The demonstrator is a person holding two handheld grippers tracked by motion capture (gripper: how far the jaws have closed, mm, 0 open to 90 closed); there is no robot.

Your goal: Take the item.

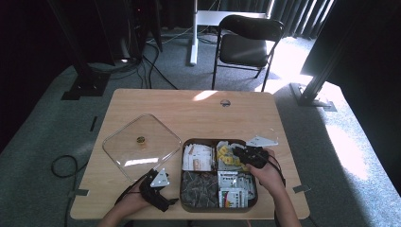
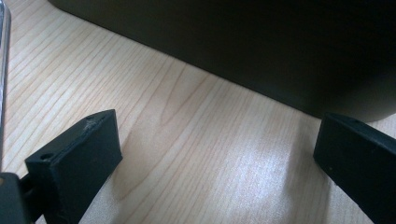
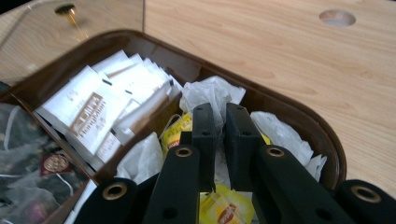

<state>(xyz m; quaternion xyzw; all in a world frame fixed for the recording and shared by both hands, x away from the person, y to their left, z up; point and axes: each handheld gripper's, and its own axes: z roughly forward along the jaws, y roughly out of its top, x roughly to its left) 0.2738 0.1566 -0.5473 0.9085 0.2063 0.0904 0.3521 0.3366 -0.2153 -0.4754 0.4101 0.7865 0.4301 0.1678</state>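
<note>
Yellow-tagged tea bags [image 3: 219, 205] surround right tool [image 3: 222, 116].

Strong daylight is admitted from the upper right of the high view, where the carpet [image 1: 350, 142] is washed out to near white. A bright patch is cast on the far edge of the table [image 1: 203, 95], and glare is reflected off the clear lid [image 1: 142, 144]. The left background is left almost black. The high view is rendered soft, with fine detail lost. In the left gripper view, a dull sheen is seen on the wood and shadow is thrown beneath the dark tray wall [image 2: 261, 46]. In the right gripper view, the nearest jaw parts are slightly blurred.
</note>
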